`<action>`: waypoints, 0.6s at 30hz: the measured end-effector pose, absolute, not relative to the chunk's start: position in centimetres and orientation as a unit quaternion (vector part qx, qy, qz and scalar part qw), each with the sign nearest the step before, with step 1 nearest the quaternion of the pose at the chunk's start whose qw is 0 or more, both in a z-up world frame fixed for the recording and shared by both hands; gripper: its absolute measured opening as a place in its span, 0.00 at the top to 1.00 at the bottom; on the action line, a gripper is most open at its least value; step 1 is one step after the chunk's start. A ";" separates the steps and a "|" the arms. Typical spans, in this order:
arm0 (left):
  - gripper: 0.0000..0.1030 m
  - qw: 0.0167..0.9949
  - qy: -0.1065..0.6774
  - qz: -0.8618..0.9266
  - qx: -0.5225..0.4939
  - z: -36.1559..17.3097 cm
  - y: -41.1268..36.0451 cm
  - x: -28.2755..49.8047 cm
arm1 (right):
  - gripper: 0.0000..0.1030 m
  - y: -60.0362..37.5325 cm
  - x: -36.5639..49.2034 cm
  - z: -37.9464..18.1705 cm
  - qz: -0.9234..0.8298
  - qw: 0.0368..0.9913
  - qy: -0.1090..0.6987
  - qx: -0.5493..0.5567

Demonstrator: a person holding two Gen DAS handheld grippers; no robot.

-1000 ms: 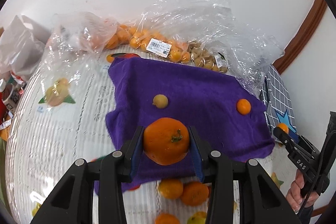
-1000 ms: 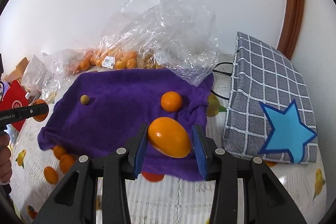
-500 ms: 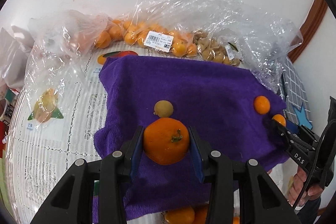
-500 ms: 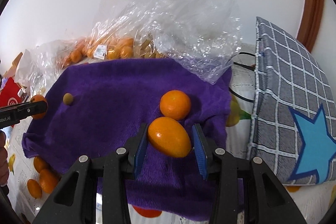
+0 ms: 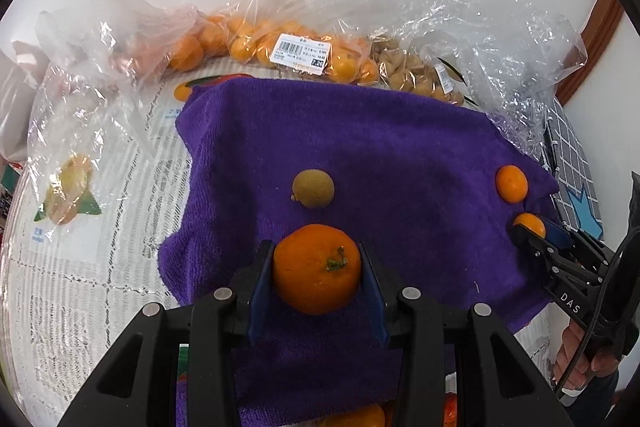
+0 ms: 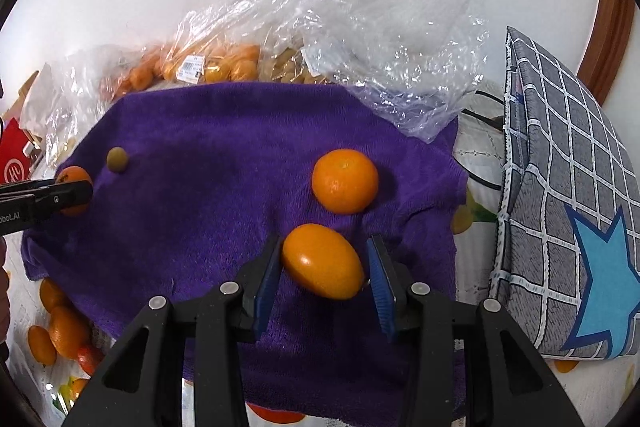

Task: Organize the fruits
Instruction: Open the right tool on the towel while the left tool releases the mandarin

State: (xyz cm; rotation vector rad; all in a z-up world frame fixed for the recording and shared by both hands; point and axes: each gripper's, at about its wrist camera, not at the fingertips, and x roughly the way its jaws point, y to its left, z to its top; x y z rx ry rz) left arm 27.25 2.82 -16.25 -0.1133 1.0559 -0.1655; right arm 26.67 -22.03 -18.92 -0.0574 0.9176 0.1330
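Squeezing round, firm orange mandarin (image 5: 317, 268) by its sides above purple towel (image 5: 384, 147); smooth, slippery oval kumquat (image 6: 323, 261) loose between widened right pads (image 6: 379, 279).

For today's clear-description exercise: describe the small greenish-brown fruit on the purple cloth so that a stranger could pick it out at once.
Find the purple cloth spread over the table in front of the plastic bags. Near its middle, just beyond the orange held in the left gripper, lies the greenish-brown fruit. It is the only dull olive-brown fruit on the cloth; the others are bright orange.
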 end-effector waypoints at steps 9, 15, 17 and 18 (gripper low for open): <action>0.50 0.857 0.505 -0.085 -0.058 -15.3 2.5 26.8 | 0.43 -21.9 25.0 -17.5 0.064 0.900 0.430 -0.035; 0.49 0.872 0.478 -0.090 -0.053 -12.2 2.4 24.4 | 0.35 -22.5 22.4 -15.0 0.054 0.907 0.417 -0.025; 0.49 0.878 0.467 -0.089 -0.049 -11.0 2.5 23.1 | 0.35 -22.7 21.3 -14.1 0.050 0.910 0.412 -0.022; 0.49 0.881 0.463 -0.088 -0.048 -10.7 2.6 22.7 | 0.35 -22.9 20.7 -13.7 0.047 0.911 0.409 -0.022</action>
